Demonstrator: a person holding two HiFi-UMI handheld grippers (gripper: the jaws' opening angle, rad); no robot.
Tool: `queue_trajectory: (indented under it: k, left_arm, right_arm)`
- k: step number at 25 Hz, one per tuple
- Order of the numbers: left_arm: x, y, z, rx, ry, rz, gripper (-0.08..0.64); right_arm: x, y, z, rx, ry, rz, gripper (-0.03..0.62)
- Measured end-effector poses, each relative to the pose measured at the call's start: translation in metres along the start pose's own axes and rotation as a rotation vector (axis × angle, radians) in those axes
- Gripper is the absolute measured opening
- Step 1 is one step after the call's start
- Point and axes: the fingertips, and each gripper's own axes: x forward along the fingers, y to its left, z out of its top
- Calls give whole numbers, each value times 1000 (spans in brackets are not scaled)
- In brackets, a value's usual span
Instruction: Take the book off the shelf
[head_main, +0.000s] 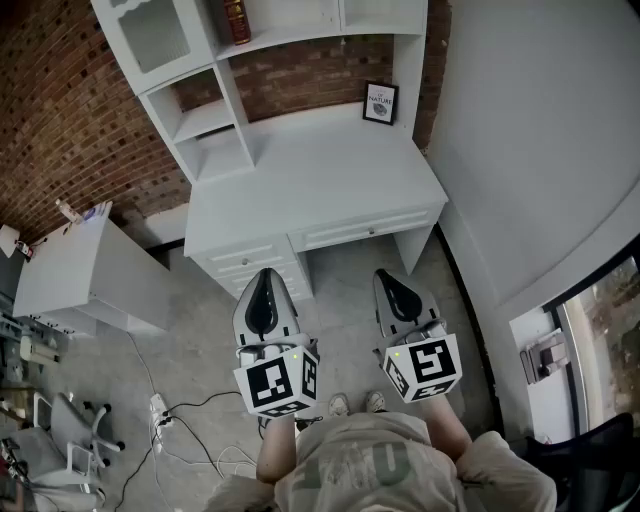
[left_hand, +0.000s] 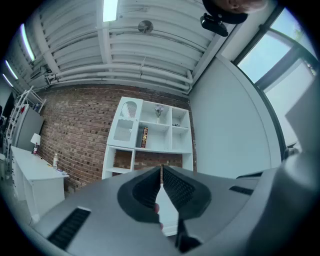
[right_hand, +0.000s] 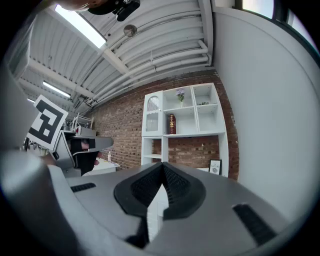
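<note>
The book (head_main: 236, 20), dark red with gold bands, stands upright in a compartment of the white shelf unit (head_main: 210, 120) over the desk against the brick wall. It also shows as the book (left_hand: 145, 137) in the left gripper view and the book (right_hand: 172, 124) in the right gripper view. My left gripper (head_main: 267, 272) and right gripper (head_main: 384, 274) hang side by side in front of the desk, well short of the shelf. Both point toward it, roughly level. Each has its jaws shut, tips touching, with nothing between them.
A framed print (head_main: 380, 102) leans at the back right of the white desk (head_main: 320, 180), which has drawers in front. A small vase of flowers (right_hand: 180, 94) sits on the top shelf. A white side table (head_main: 90, 270) stands left; cables and a power strip (head_main: 160, 408) lie on the floor. A white wall (head_main: 540, 140) runs along the right.
</note>
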Motion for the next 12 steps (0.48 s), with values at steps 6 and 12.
queue_trajectory:
  k: [6,12]
  left_arm:
    - [-3,7,-3,-8,15,46,25]
    - [-5,-2,-11,13,41,63,25]
  right_arm:
    - [-7,-11,-6,13,12,-7,14]
    - [-15,-27,-12,95,1,3,14]
